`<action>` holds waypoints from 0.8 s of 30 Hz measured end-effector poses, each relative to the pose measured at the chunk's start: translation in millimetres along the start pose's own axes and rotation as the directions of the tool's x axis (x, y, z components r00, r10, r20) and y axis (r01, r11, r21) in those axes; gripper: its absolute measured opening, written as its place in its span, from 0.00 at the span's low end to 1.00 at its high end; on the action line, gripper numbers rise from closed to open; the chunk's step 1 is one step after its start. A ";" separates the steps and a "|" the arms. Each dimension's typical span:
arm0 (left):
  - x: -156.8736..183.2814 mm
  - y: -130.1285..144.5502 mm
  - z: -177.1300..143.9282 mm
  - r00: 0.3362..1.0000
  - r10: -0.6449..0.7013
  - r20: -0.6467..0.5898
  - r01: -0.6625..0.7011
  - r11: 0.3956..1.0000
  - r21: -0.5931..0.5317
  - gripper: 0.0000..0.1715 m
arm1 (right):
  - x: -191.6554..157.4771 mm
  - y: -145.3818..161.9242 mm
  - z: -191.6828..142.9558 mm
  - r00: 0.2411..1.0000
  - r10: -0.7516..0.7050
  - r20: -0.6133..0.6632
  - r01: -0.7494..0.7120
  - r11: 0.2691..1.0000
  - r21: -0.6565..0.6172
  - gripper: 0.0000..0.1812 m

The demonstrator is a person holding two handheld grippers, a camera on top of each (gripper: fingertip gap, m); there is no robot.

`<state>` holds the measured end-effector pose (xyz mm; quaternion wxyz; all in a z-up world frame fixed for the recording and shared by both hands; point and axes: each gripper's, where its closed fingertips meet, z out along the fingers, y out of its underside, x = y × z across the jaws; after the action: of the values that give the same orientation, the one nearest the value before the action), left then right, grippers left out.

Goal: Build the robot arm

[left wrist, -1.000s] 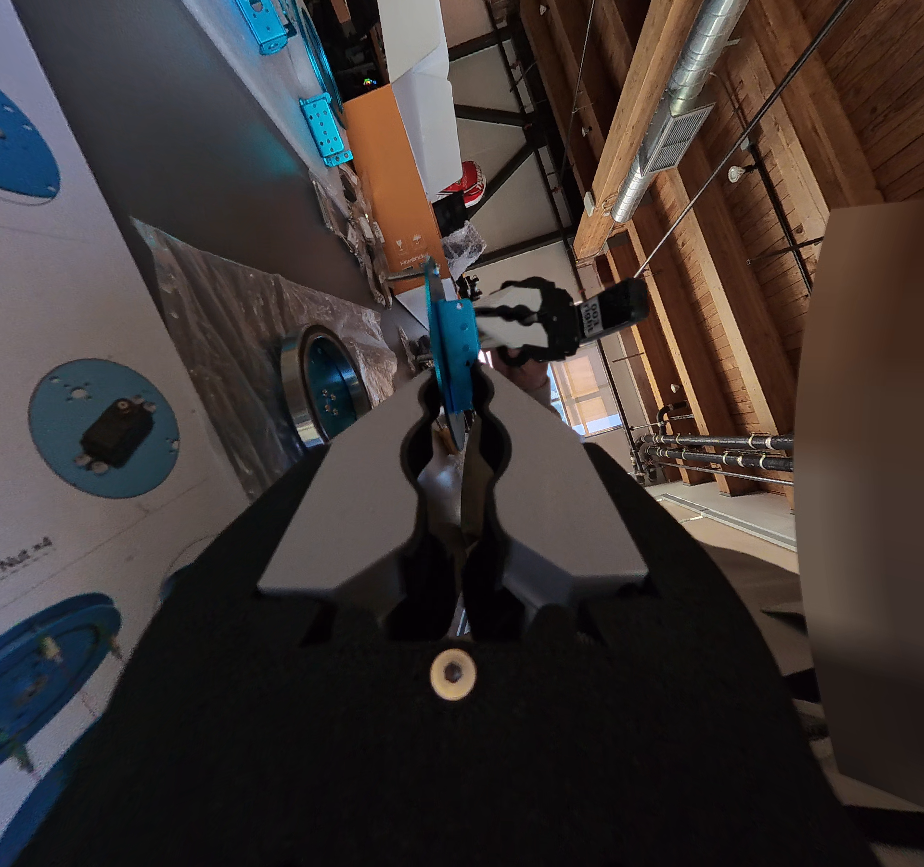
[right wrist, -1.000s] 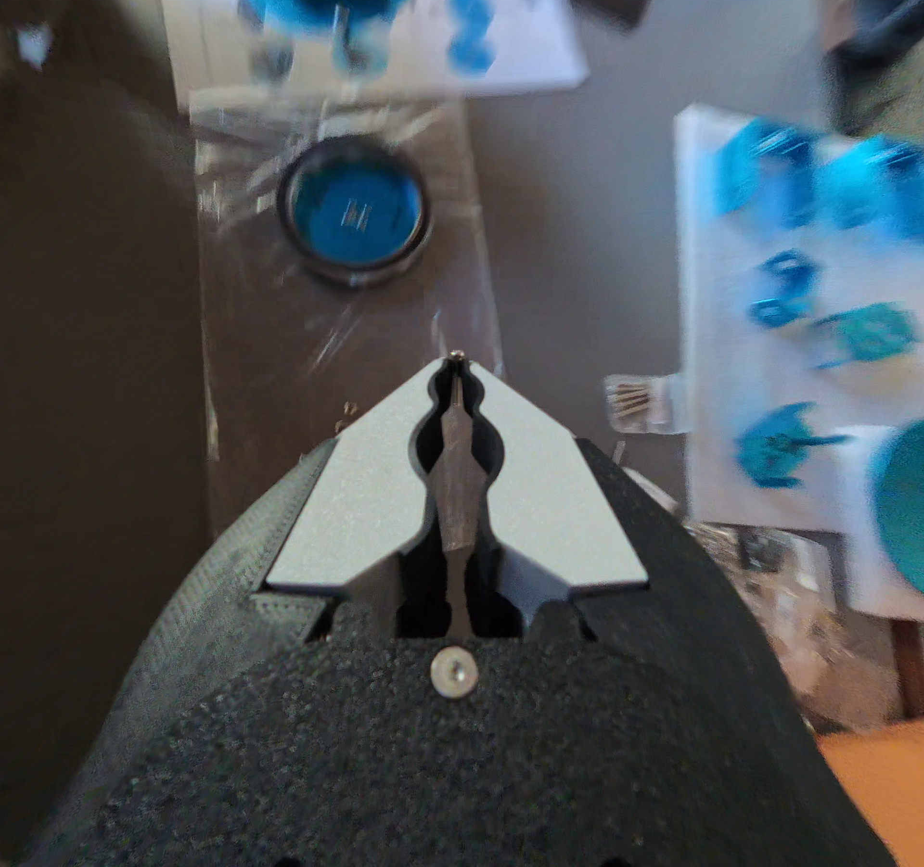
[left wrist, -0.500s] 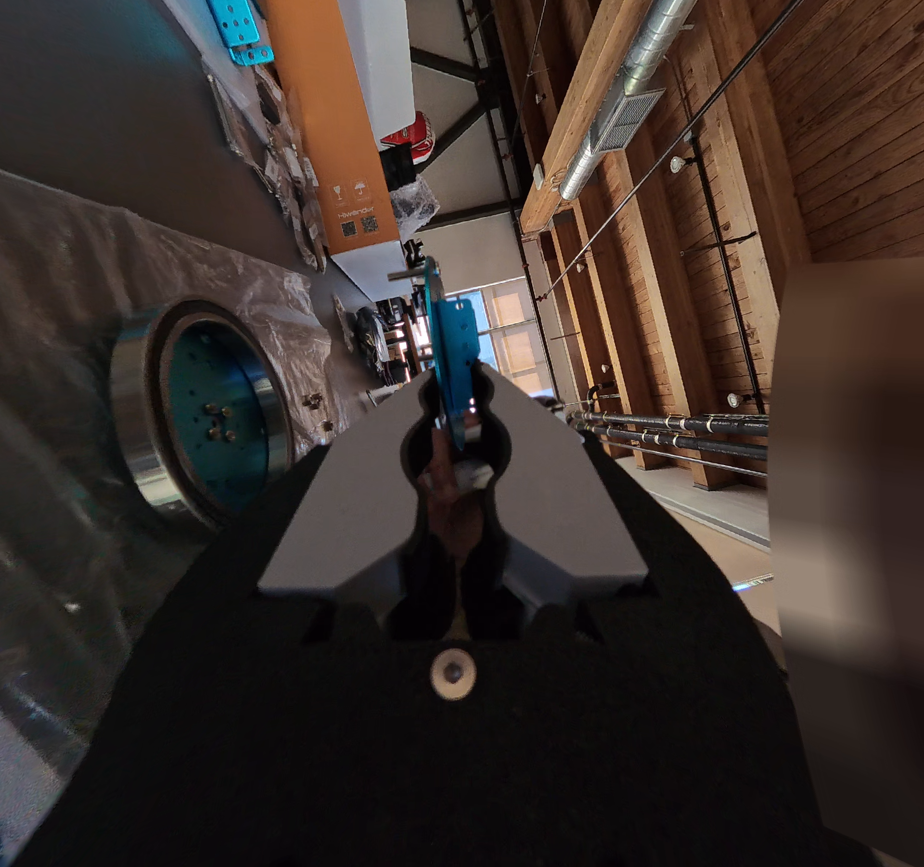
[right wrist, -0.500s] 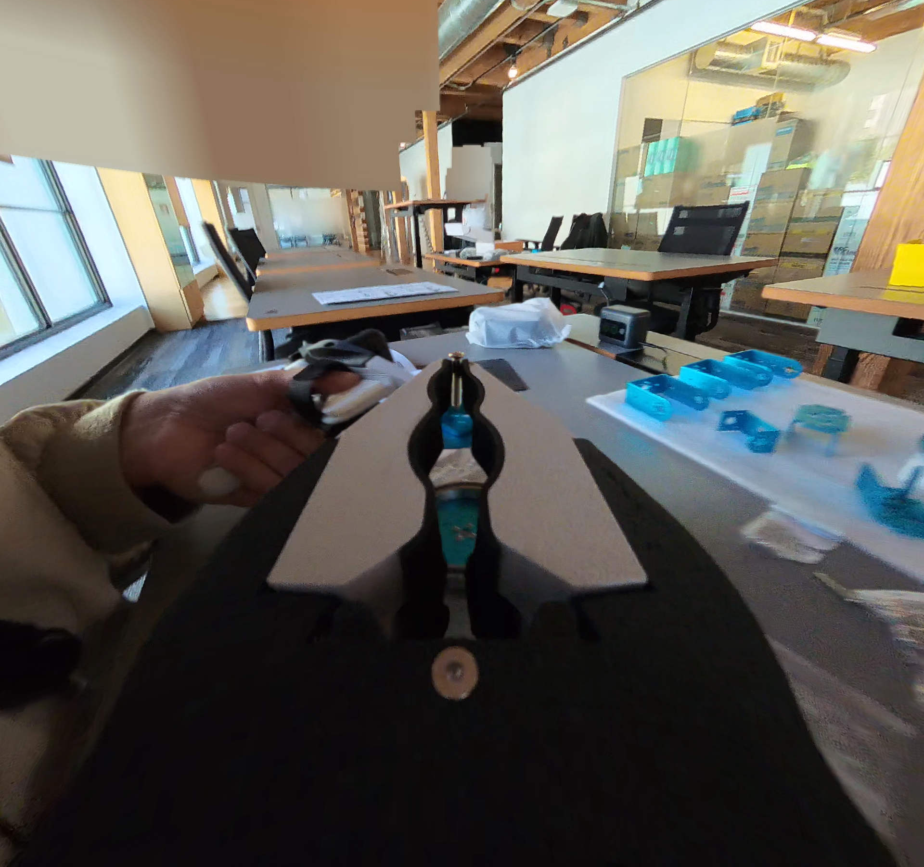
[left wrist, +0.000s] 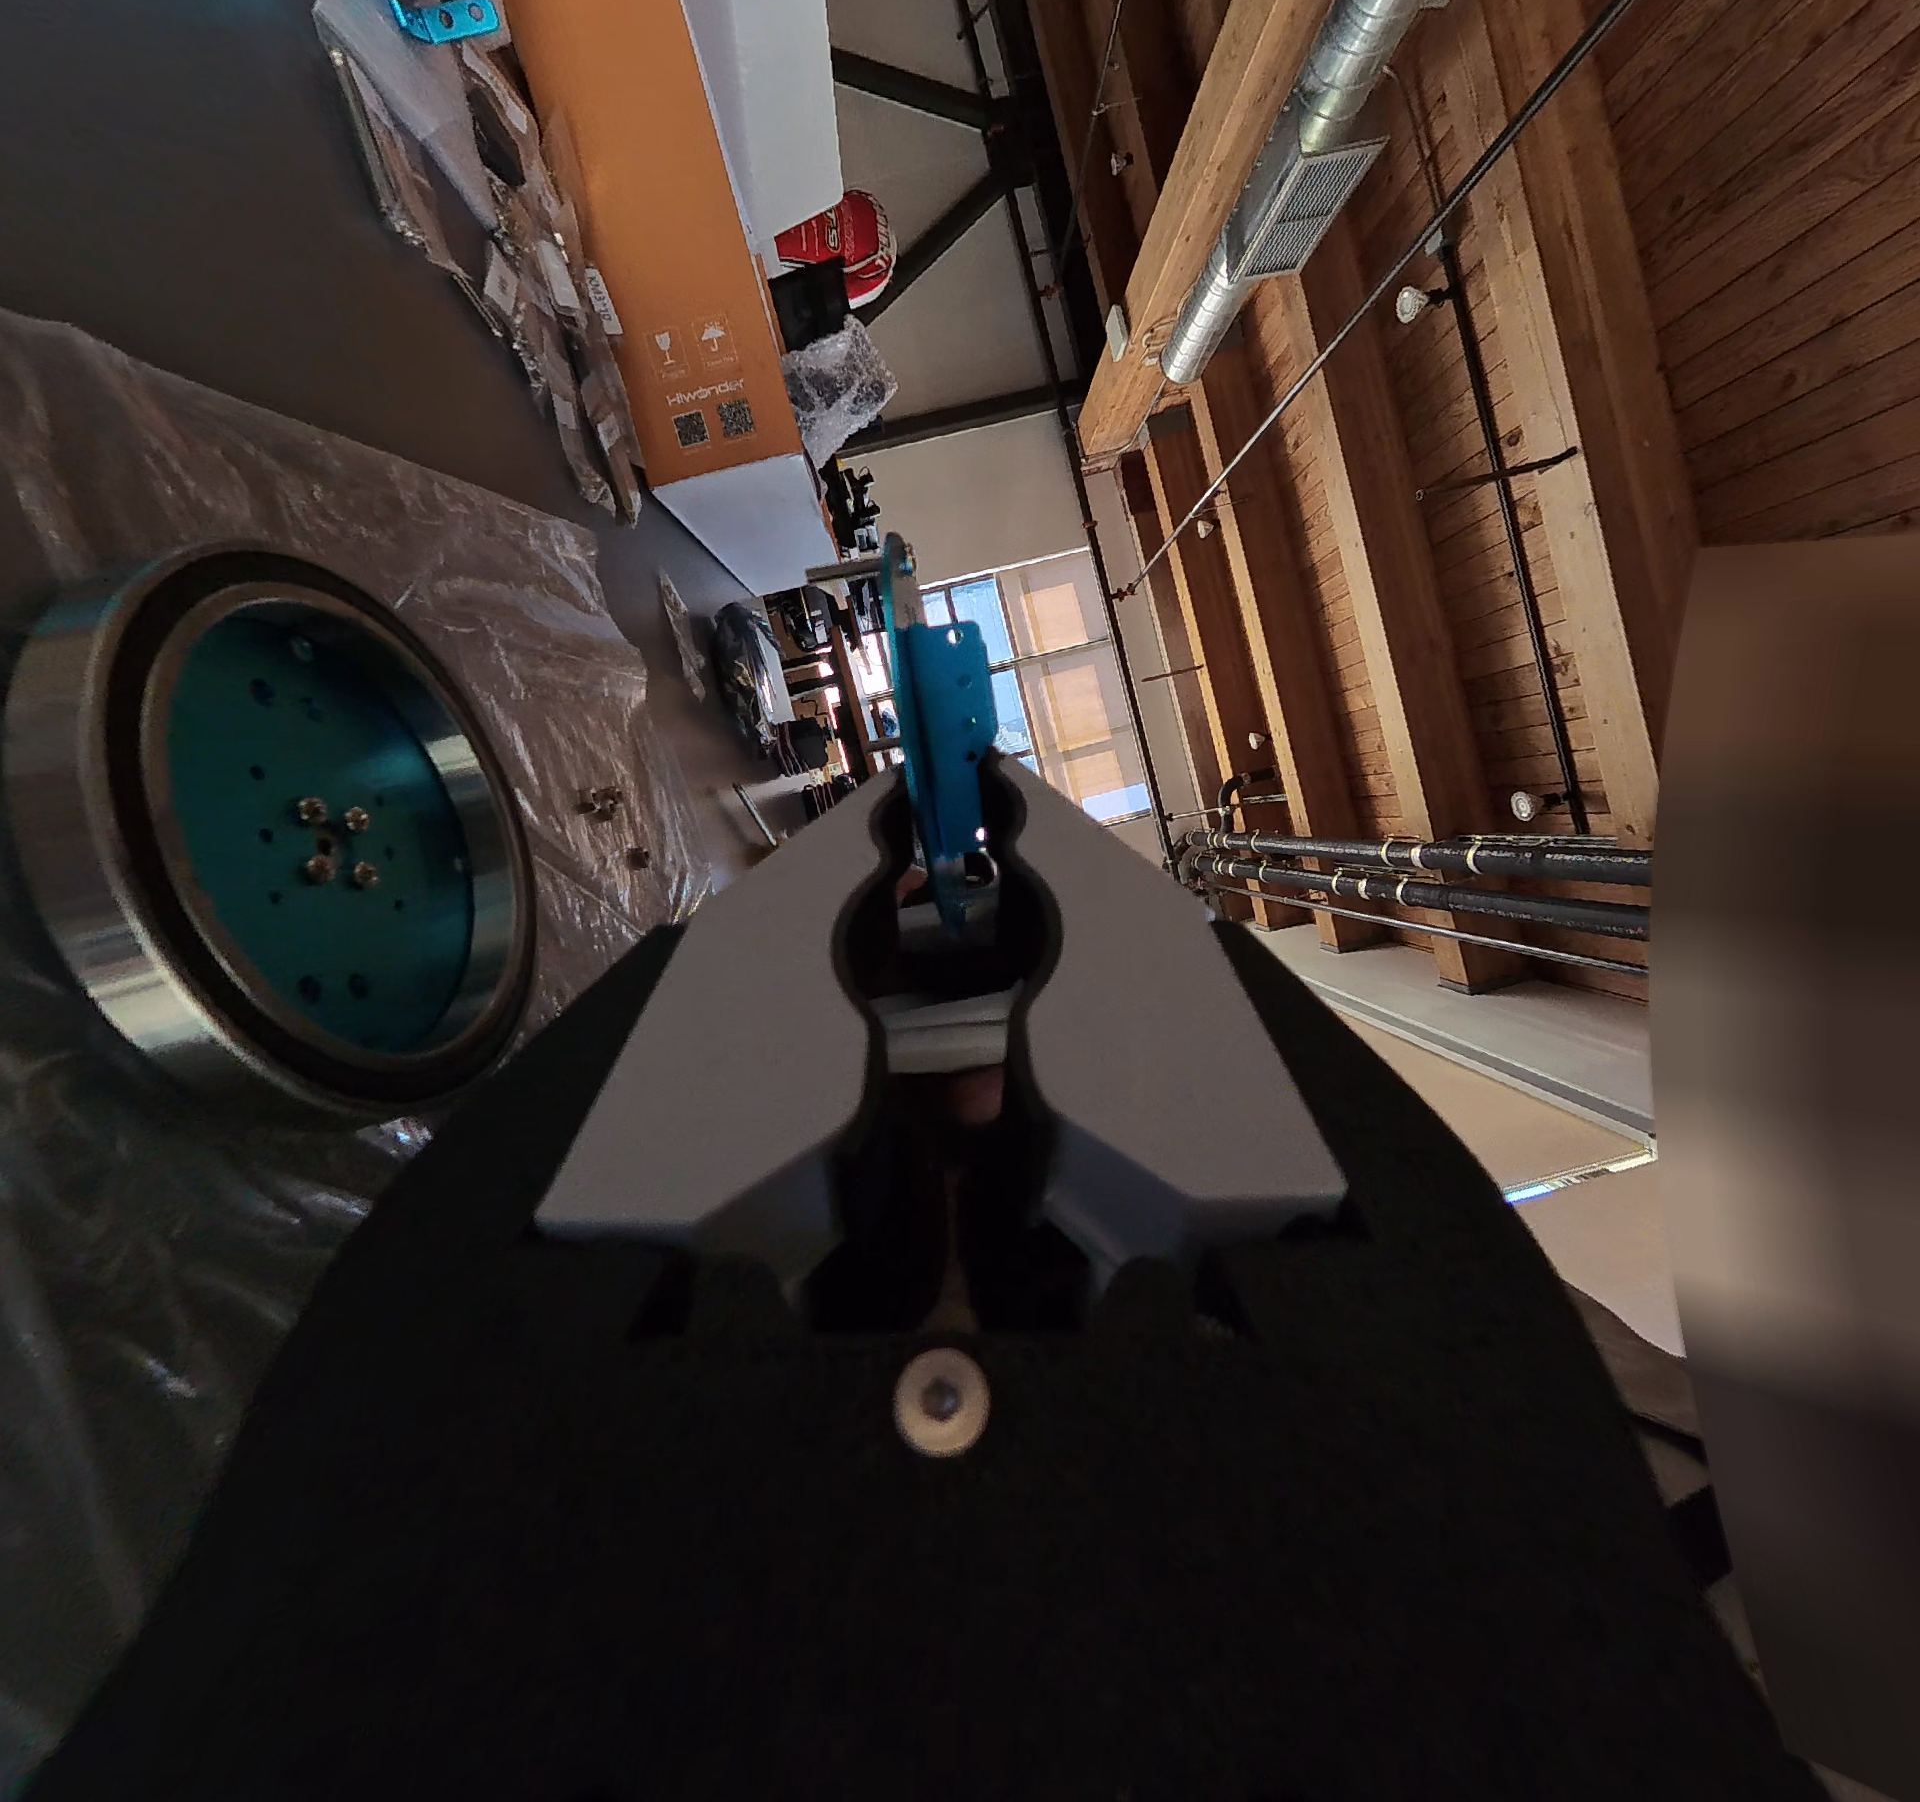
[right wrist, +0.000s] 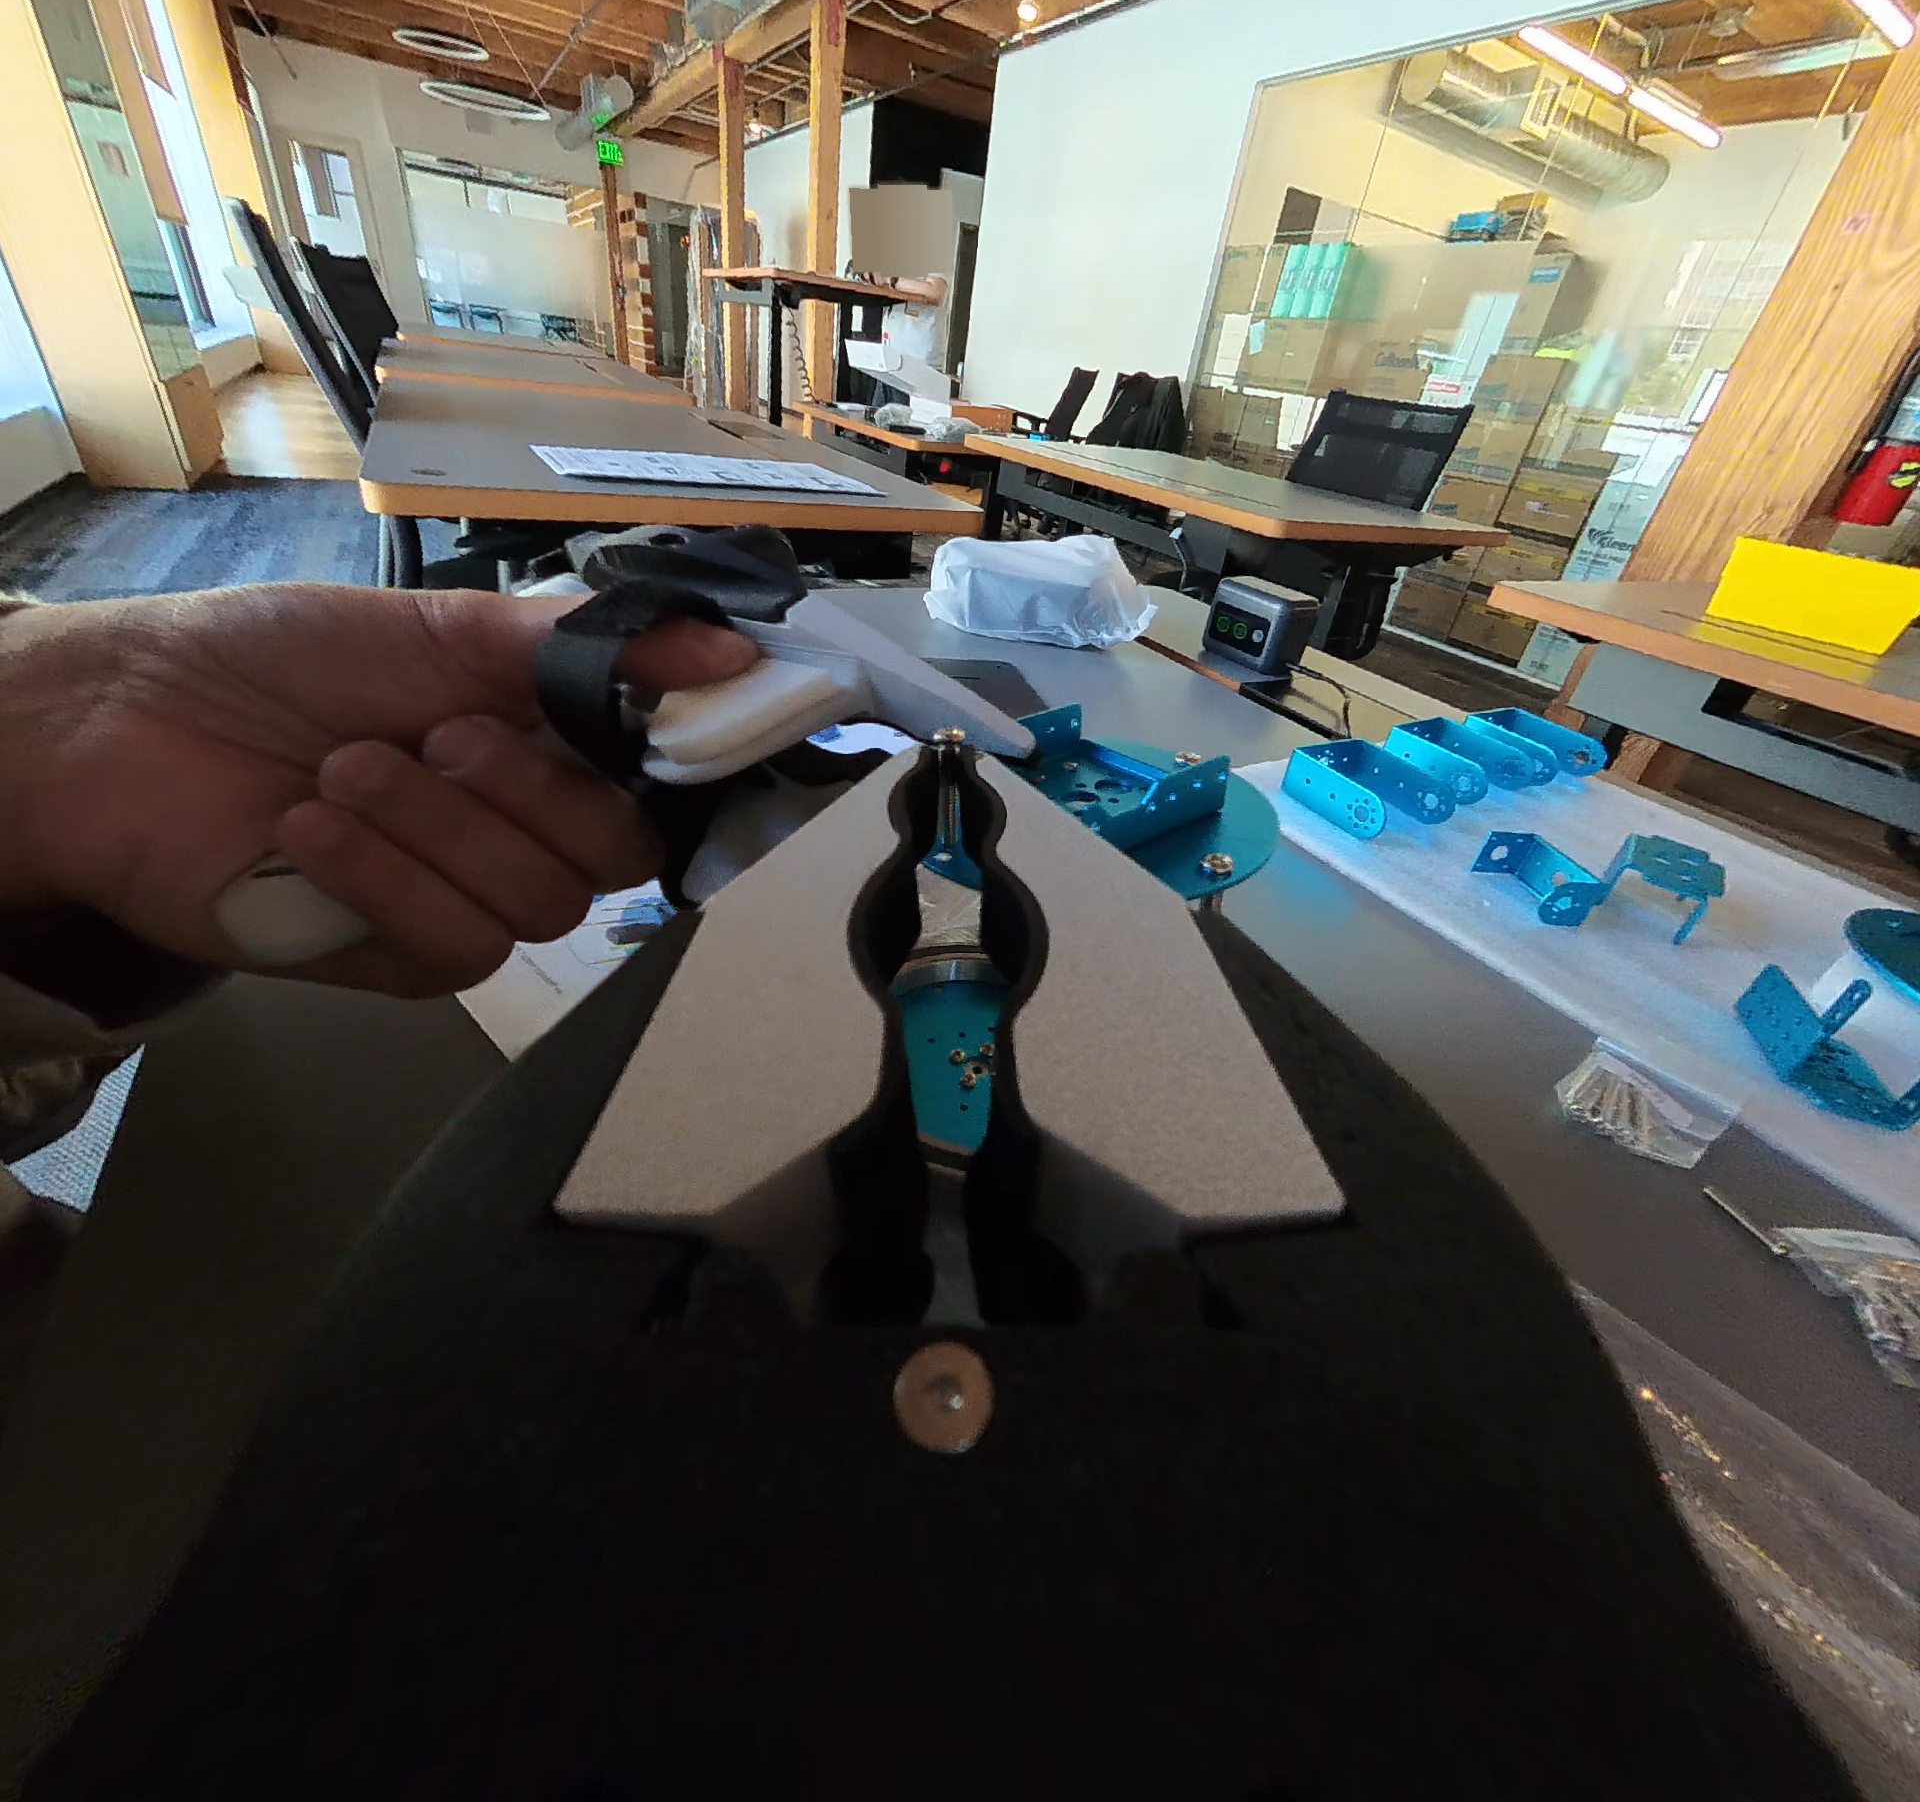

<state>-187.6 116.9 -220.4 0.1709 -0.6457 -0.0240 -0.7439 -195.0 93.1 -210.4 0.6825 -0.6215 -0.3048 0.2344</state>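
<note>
A steel-rimmed blue wheel [left wrist: 281, 838] lies on clear plastic wrap [left wrist: 499, 609]; blue metal brackets [right wrist: 1444, 776] sit on white foam [right wrist: 1621, 911].

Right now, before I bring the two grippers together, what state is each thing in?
Left gripper: shut on the blue round plate.
Blue round plate: held off the table, U-bracket sitting on it.
Right gripper: shut on the screw.
Screw: pinched at the fingertips, head poking past them.
Steel-rimmed blue wheel: flat on the plastic sheet, untouched.
Spare blue brackets: loose on white foam.
</note>
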 end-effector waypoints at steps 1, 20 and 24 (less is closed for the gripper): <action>-0.2 -0.4 -0.7 1.000 0.002 0.002 -0.002 1.000 0.002 0.07 | -1.9 -0.1 -0.3 1.000 -0.010 0.004 0.010 1.000 -0.001 0.01; -3.6 -7.5 -14.7 1.000 0.009 0.025 -0.010 0.999 0.031 0.07 | -9.0 12.0 3.0 0.998 -0.066 0.005 0.066 0.995 -0.073 0.06; -3.4 -18.6 -35.4 0.999 0.003 0.038 -0.005 0.998 0.070 0.07 | -9.4 10.0 -9.3 0.997 -0.083 0.002 0.083 0.994 -0.074 0.08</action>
<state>-226.3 126.0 -226.1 0.1945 -0.6533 -0.0523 -0.7298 -194.4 81.1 -221.8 0.6683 -0.6334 -0.3383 0.1940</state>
